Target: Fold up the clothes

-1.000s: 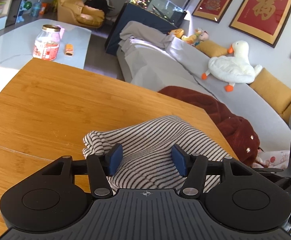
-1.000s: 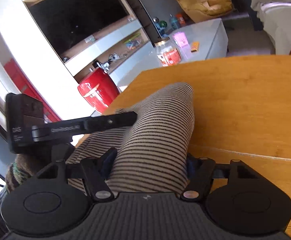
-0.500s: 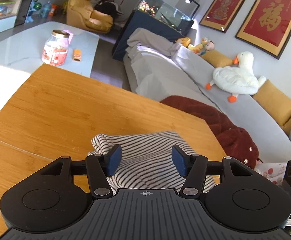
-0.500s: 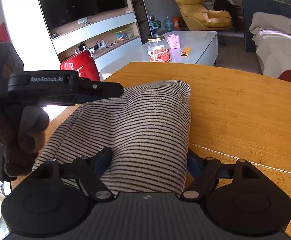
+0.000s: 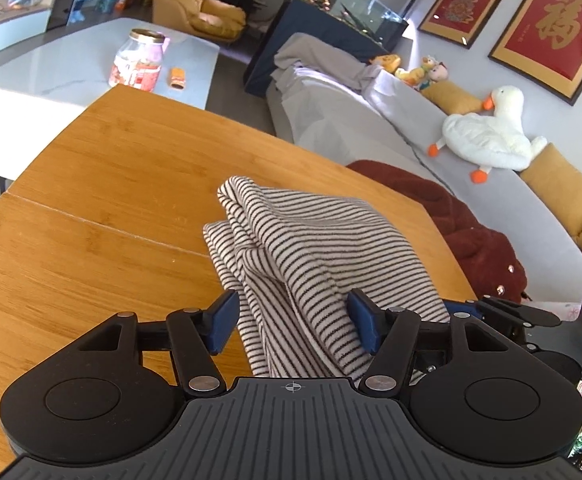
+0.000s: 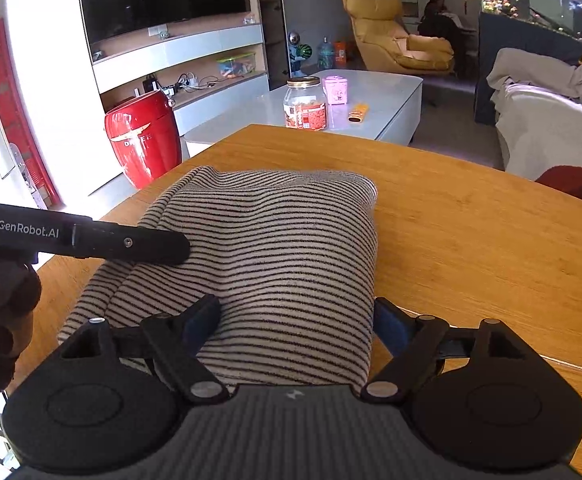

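Claws both opening, left claw (image 5: 293, 322) and right claw (image 6: 297, 326) astride striped garment (image 6: 283, 248) on wooden table (image 6: 471, 232).

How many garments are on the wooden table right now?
1: the striped garment lies folded on the wooden table, near its left edge in the right wrist view. A dark red garment lies beyond the table, not on it.

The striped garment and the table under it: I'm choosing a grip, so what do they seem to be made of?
Striped garment: looks like a soft, fuzzy knit, matte, with thin dark stripes on cream and rounded, thick folds. Table: apparently bamboo or light wood, smooth with a satin sheen, showing fine grain and a seam line.
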`<state>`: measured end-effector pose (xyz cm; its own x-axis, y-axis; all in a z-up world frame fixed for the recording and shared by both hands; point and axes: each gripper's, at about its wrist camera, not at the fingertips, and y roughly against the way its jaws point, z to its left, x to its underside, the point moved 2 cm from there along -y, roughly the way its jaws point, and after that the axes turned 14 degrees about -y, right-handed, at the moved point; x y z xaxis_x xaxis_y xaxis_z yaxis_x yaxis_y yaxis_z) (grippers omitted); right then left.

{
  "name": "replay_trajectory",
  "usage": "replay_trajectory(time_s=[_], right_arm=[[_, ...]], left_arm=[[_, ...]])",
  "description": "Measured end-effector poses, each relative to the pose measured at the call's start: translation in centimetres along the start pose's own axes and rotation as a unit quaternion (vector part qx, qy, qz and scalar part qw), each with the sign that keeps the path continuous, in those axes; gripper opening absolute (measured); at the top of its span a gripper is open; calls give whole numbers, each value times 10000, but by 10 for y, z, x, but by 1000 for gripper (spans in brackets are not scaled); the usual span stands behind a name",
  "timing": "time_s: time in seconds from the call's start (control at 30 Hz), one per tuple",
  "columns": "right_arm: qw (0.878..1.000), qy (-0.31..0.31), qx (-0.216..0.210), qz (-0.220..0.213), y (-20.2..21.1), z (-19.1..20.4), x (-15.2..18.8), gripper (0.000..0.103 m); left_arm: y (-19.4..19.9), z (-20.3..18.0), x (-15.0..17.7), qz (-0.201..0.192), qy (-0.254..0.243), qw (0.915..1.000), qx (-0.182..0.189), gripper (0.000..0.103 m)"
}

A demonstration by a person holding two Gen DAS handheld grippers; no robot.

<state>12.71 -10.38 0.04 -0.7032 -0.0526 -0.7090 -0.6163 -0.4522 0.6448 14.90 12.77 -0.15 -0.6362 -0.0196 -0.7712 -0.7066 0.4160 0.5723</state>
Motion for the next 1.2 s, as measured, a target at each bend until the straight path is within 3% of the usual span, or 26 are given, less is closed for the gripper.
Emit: replay_trajectory(time_s=[0.4,0.7,0.8,0.93,1.03,1.1,1.13,1.17,1.2], right_arm=[[9999,105,18,13,2,1,-1,86],[9999,87,-102,74,5,-3,-7,87],[9958,-516,-758,-10,16,-21,-26,87],[9884,-1127,-966,-321,11,-45,-55,94],[9878,-1343,-792,46,-24,-59,-62,96],[9807,-1650,-954,435,-45,-65,-56,96],[9745,-1853,-1098,633,-54,-68,-53,94],[9683,-2020,-1277,733,-57,-67,-52,79],[9679,-1998,-1367,681,-54,-62,-54,77]], left_arm=[[-2,2,2,13,41,10000,-14,70],[13,-8,9,13,-37,9998,188,60],[13,-14,12,18,-252,9996,92,59],[10,-16,13,4,-321,9994,107,59],[9,-17,15,7,-336,9994,118,59],[9,-16,16,9,-324,9994,120,59],[8,-15,17,10,-312,9994,122,59],[7,-14,17,12,-299,9995,125,59],[7,-14,17,20,-291,9995,136,60]])
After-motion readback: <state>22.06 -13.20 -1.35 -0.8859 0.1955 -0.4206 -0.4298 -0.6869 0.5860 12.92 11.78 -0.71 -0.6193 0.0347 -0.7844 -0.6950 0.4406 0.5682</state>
